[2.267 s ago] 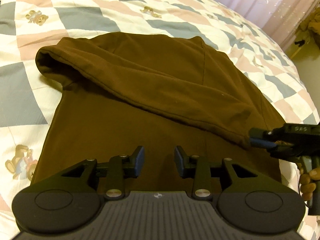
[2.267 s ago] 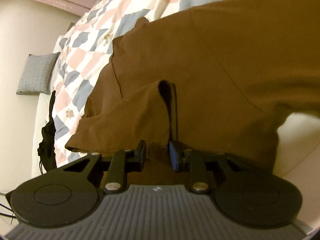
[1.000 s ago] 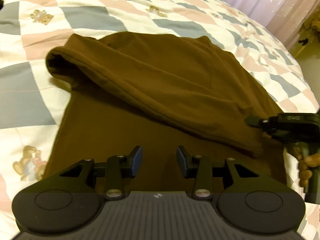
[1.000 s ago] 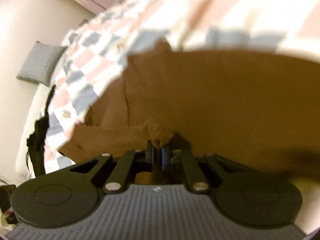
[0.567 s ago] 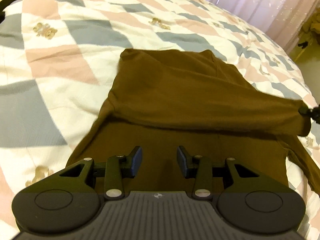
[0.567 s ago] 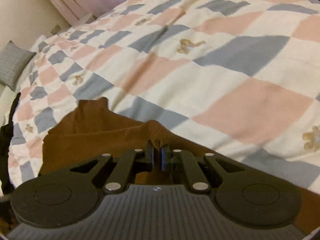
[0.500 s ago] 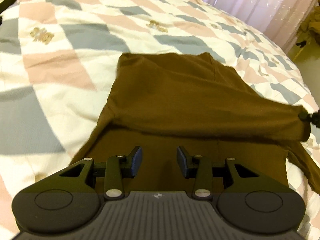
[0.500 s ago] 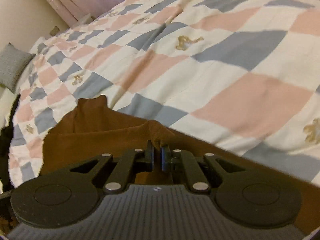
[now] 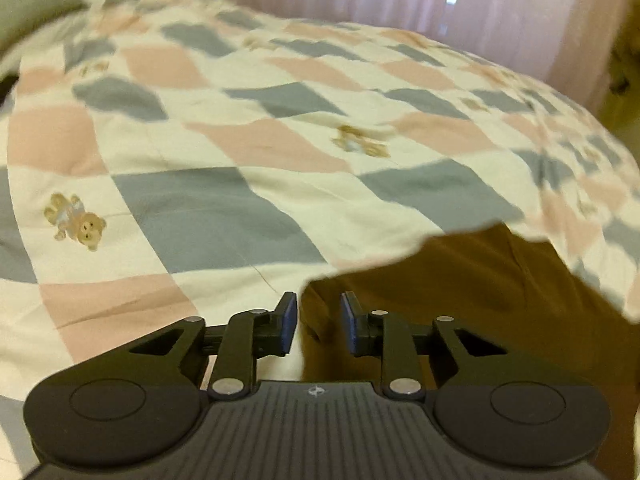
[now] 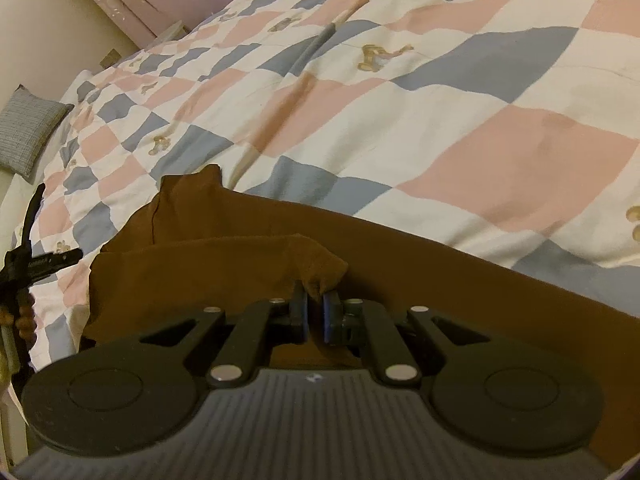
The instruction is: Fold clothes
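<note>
Both grippers, the left gripper (image 9: 318,322) and the right gripper (image 10: 315,314), look the same: matte black plastic, ribbed grey housing, round side discs, silver screws, blue pads (image 9: 289,322) on the fingers.

Wide bed under a checked quilt (image 10: 500,168) of pink, grey-blue and cream squares with small teddy-bear prints; lying on it, a dark brown cloth garment (image 10: 224,264), partly folded over itself.

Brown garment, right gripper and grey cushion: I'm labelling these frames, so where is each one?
Brown garment (image 10: 208,276): right wrist view, on the folded upper layer.
Right gripper (image 10: 315,314): right wrist view, between the fingertips pinching the cloth.
Grey cushion (image 10: 28,130): right wrist view, on its middle.
</note>
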